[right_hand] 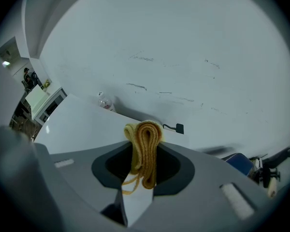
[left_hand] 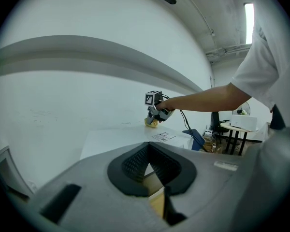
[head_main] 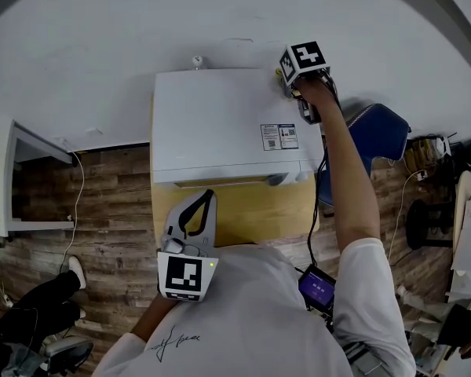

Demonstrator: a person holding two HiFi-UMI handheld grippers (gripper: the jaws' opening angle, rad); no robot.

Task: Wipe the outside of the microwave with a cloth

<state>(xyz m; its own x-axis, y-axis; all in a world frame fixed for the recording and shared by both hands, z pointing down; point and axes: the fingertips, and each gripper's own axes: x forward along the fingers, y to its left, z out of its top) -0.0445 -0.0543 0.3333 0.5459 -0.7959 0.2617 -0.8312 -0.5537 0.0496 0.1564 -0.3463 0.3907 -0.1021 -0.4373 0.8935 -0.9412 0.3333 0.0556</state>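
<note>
The right gripper (right_hand: 144, 151), fingers clamped on a folded yellow cloth (right_hand: 146, 134), holds it at the back right corner of the white microwave (head_main: 220, 124) top. The left gripper (head_main: 209, 201), fingers closed on nothing, hovers over the counter (head_main: 259, 218).

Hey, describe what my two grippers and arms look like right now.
The left gripper and right gripper have pale grey shells, black-lined jaws and a black-and-white marker cube each. A black cable runs along the right arm. You wear a white short-sleeved T-shirt.
</note>
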